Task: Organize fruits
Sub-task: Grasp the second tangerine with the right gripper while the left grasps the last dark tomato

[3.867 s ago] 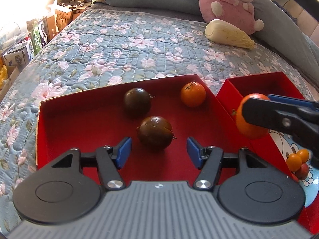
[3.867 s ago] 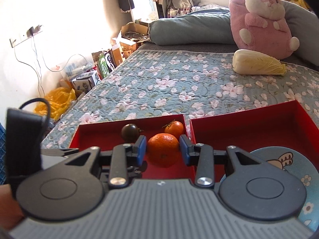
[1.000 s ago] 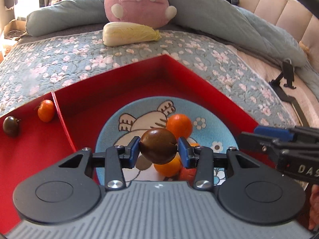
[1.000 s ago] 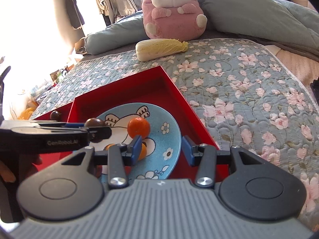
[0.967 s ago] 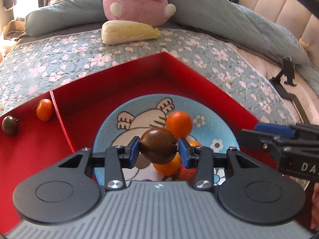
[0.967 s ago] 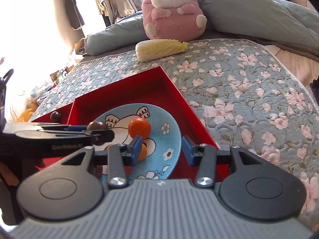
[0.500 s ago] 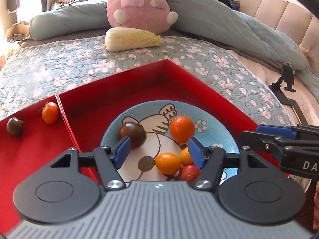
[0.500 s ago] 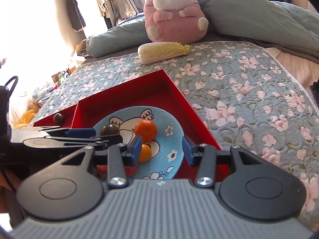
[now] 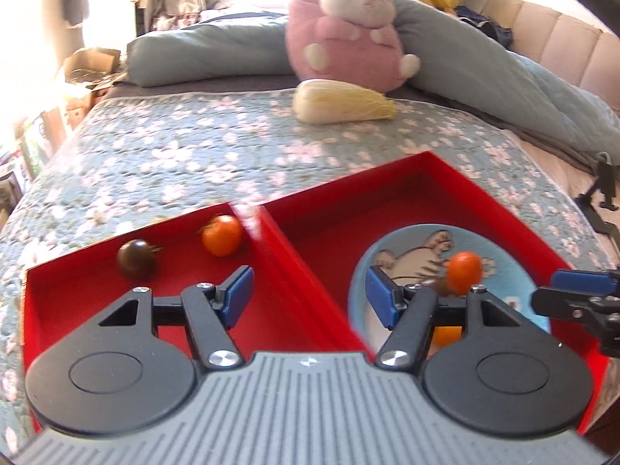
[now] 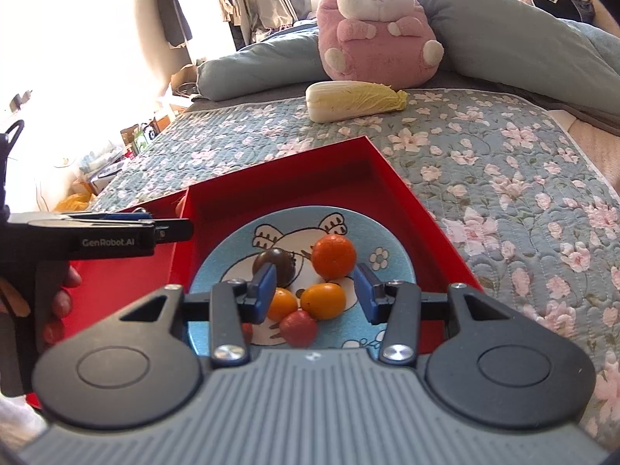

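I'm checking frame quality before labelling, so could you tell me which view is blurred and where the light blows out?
Left wrist view: motion-smeared, with soft quilt flowers and a blown-out window. Right wrist view: sharp on the plate, but the left wall is washed white. Both bend at the edges.

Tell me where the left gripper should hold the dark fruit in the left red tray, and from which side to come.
Grip the dark fruit across its round middle, coming from above with the open left gripper. Its small stem points right toward the orange fruit, so probably set the fingers front and back, clear of the stem. It lies apart from the left tray walls, so both fingers have room.
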{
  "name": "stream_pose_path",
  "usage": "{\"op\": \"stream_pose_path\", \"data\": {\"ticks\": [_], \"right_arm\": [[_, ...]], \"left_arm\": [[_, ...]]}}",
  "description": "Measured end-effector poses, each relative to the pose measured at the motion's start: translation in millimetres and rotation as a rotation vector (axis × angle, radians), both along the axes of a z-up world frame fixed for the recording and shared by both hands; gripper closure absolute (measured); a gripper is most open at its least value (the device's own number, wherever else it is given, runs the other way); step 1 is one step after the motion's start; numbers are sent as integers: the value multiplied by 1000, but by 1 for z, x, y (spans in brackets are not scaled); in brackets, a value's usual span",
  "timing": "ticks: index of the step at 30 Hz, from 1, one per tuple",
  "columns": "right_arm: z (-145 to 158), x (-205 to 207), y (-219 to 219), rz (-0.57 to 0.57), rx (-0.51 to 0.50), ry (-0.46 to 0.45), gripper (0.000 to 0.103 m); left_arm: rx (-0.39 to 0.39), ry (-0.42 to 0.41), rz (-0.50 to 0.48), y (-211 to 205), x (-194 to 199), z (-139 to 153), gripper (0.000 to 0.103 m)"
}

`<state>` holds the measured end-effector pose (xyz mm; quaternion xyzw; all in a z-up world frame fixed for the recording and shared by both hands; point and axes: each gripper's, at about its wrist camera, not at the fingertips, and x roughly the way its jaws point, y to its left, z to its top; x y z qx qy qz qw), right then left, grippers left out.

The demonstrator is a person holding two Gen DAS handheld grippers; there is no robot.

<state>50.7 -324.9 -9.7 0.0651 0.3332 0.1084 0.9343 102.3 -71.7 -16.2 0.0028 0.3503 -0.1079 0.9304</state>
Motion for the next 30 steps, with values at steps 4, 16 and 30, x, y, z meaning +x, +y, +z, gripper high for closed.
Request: {"op": "stream_pose_path", "data": {"ticks": [4, 16, 30], "right_arm": [[5, 7, 21, 45, -14, -12, 56], [18, 76, 122, 241, 7, -34, 57], [-8, 138, 202, 488, -267, -6, 58]], "left_arm": [[-3, 14, 83, 35, 10, -7, 34], [43, 86, 203, 109, 39, -27, 34], [43, 66, 75, 127, 71, -55, 35]]}}
